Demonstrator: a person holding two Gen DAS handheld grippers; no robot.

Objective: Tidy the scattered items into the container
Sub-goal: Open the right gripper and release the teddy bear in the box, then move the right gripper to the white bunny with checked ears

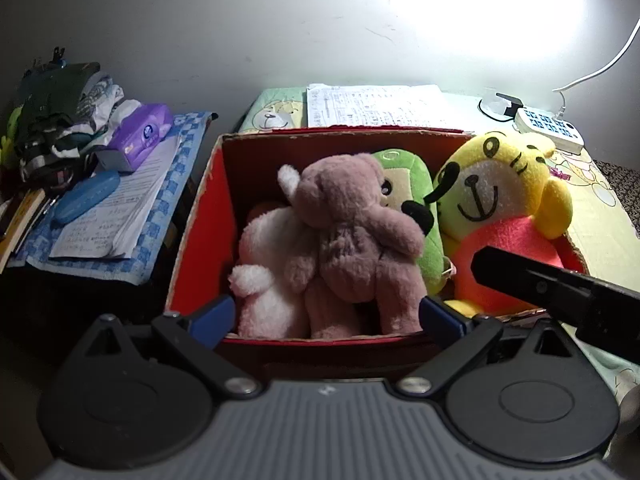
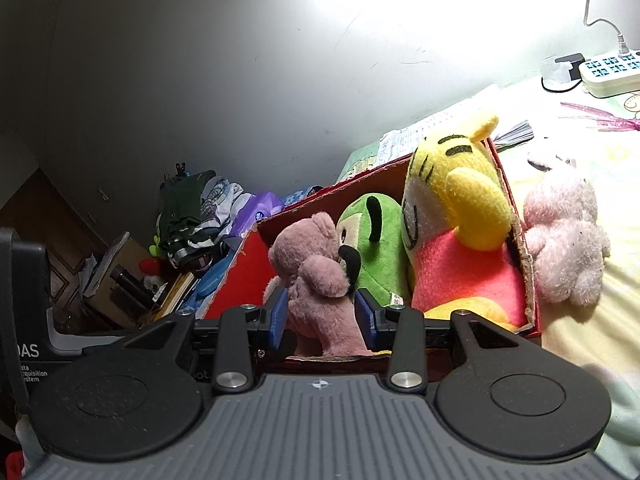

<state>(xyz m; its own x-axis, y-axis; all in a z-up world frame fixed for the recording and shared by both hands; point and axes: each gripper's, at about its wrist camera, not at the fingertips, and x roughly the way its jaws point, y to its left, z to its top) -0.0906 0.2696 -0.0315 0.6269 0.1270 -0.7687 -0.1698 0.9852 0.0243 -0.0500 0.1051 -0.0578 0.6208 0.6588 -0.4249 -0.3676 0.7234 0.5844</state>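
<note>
A: Holding status: right tongs clamp the mauve bear over the red box; left tongs gape, empty.

B: Risk?

A: Box crowded. Bear may perch on the white plush and topple. Pink plush remains on the bed, right of the box.

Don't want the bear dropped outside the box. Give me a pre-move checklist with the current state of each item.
1. Right gripper closed on the mauve bear: ok, pads at its lower body.
2. Bear above the red box: ok.
3. Left gripper empty, jaws open: ok.
4. Free space in box: not ok; white plush, green plush and yellow plush crowd it.
5. Pink plush still outside on the bedsheet: not ok.
6. Grip firmness: cannot tell.
</note>
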